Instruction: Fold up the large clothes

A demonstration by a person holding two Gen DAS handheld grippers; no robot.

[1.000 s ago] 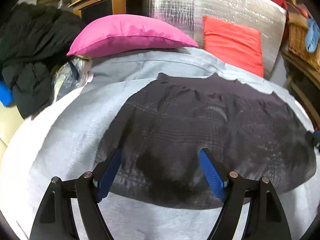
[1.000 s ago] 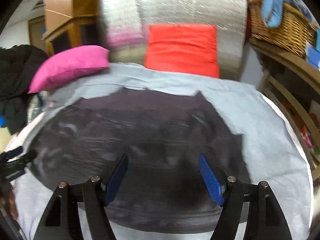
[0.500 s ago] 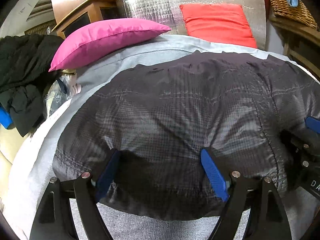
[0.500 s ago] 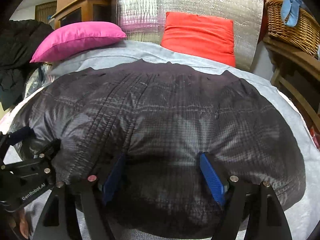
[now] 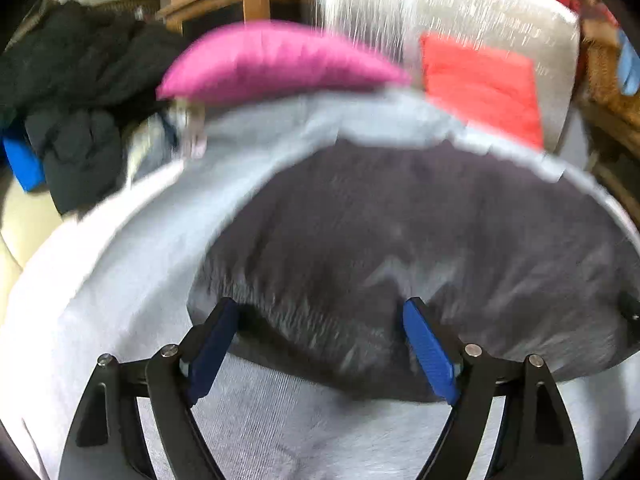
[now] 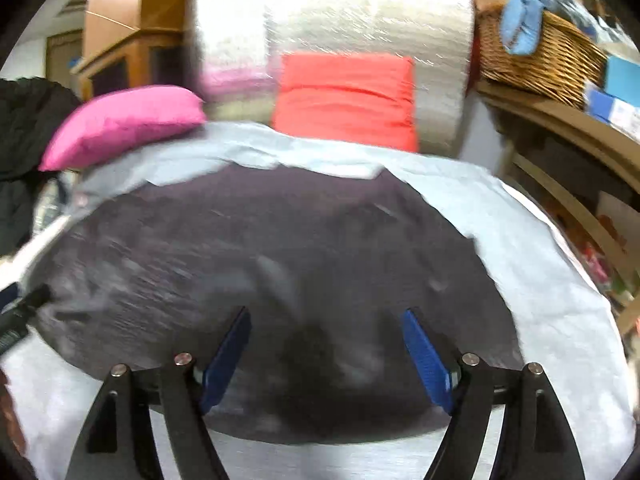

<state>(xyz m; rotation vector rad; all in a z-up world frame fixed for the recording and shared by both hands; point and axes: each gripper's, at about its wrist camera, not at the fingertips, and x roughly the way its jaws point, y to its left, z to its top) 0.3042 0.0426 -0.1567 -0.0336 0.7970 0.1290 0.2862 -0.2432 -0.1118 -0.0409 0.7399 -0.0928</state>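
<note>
A dark quilted jacket (image 5: pixel 400 248) lies spread on a pale grey sheet (image 5: pixel 120 280), below a pink cushion (image 5: pixel 272 60). The left gripper (image 5: pixel 320 344) and right gripper (image 6: pixel 324 352) hover over its near edge (both blurred), jaws wide and empty.

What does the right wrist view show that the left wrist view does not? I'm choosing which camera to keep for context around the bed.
Only the right wrist view shows the wooden shelf with blue boxes, and the whole wicker basket with a blue cloth.

Only the left wrist view shows the bright blue object beneath the black clothes pile.

Both show the dark quilted garment spread on the grey sheet, the pink cushion, the red cushion and silver padding, plus each hand-held gripper, left and right, open over the near hem.
</note>
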